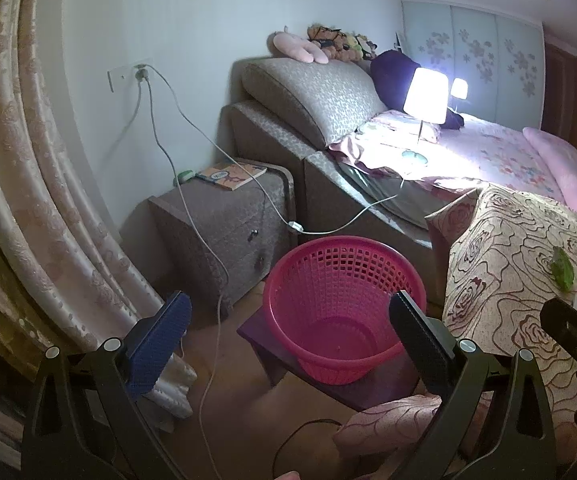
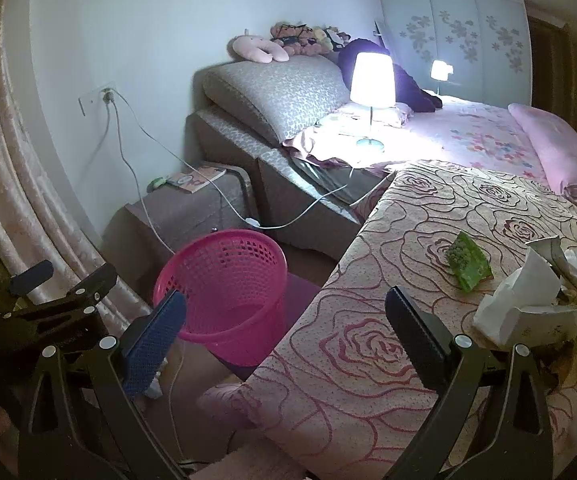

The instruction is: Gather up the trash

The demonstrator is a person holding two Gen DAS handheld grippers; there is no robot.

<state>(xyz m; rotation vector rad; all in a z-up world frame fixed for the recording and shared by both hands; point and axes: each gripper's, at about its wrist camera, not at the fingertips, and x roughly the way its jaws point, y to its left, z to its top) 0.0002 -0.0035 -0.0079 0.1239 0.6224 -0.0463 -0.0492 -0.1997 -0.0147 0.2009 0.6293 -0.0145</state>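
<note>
Basket (image 1: 342, 312) between left tool (image 1: 288, 328) fingers

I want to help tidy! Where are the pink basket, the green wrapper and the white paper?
Basket (image 1: 340, 280): left wrist view, inner mesh wall.
Green wrapper (image 2: 467, 263): right wrist view, its middle.
White paper (image 2: 528, 296): right wrist view, crumpled front fold.

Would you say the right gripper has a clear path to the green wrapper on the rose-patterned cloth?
Probably yes. The right gripper is open and empty above the cloth, and the green wrapper lies ahead, slightly right, with only bare cloth between. The crumpled white paper sits beside it, not across the way.
</note>
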